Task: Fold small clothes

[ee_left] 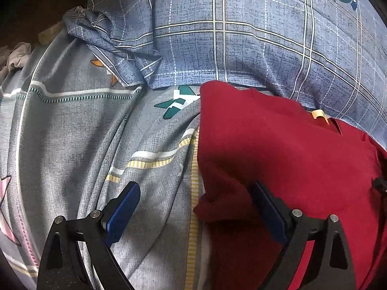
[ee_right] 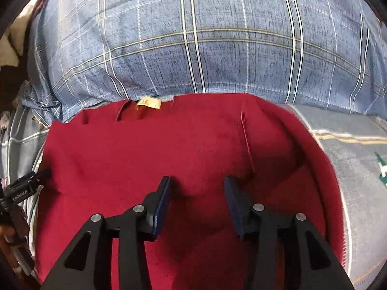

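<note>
Red shirt (ee_right: 169,159) abuts plaid pillow (ee_right: 193,43) (tag showing); both grippers' fingers (ee_left: 125,205) (ee_right: 162,205) spread, empty.

Left tool (ee_left: 196,192) jaws wide apart, right tool (ee_right: 196,183) likewise parted (2 blue pads each)

Blue plaid pillow (ee_right: 193,43), grey patterned bedsheet (ee_left: 72,133), perhaps crumpled cloth (ee_left: 17,58)
</note>
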A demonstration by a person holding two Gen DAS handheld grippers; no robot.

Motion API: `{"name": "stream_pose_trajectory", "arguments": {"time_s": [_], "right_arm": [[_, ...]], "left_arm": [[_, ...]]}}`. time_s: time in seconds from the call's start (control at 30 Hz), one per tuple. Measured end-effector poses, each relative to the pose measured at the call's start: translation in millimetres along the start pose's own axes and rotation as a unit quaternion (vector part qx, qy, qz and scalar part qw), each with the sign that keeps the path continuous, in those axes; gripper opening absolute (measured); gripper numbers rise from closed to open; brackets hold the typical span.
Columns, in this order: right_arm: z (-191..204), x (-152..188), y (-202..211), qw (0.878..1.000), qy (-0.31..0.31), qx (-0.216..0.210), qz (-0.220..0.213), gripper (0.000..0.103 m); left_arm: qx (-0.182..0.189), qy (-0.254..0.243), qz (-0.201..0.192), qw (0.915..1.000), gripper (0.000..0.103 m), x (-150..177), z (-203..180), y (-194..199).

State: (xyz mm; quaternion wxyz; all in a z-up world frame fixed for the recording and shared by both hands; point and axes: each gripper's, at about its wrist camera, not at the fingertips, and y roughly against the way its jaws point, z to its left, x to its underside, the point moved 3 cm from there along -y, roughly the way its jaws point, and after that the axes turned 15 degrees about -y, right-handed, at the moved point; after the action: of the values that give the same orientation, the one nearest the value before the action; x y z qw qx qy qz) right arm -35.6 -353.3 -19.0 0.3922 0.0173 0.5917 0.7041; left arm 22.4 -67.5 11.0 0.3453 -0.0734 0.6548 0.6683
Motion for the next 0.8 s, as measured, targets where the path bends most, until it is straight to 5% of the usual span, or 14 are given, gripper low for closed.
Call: {"name": "stream_pose_trajectory", "arguments": {"time_s": [0.1, 0.23, 0.5, 0.8], "right_arm": [[-6.4, -4.0, 21.4, 0.999, -0.032, -0.040, 0.004, 0.047], [-30.0, 4.6, 65.0, 0.998, -0.046, -0.023, -0.043, 0.064], [-70.2, 17.8, 81.9, 0.996, -0.079, -0.008, -0.037, 0.064], [-47.8, 10.8, 81.7, 0.998, -0.045, 0.003, -0.037, 0.064]], "left_arm": [[0.006, 0.002, -0.010, 0.9999, 0.093, 0.4, 0.7, 10.8], [0.014, -0.004, -0.033, 0.9993, 0.093, 0.5, -2.1, 29.9], [0.022, -0.005, -0.035, 0.9991, 0.093, 10.3, -4.2, 37.4], [0.024, -0.011, -0.037, 0.9990, 0.093, 6.1, -4.7, 37.6]]}}
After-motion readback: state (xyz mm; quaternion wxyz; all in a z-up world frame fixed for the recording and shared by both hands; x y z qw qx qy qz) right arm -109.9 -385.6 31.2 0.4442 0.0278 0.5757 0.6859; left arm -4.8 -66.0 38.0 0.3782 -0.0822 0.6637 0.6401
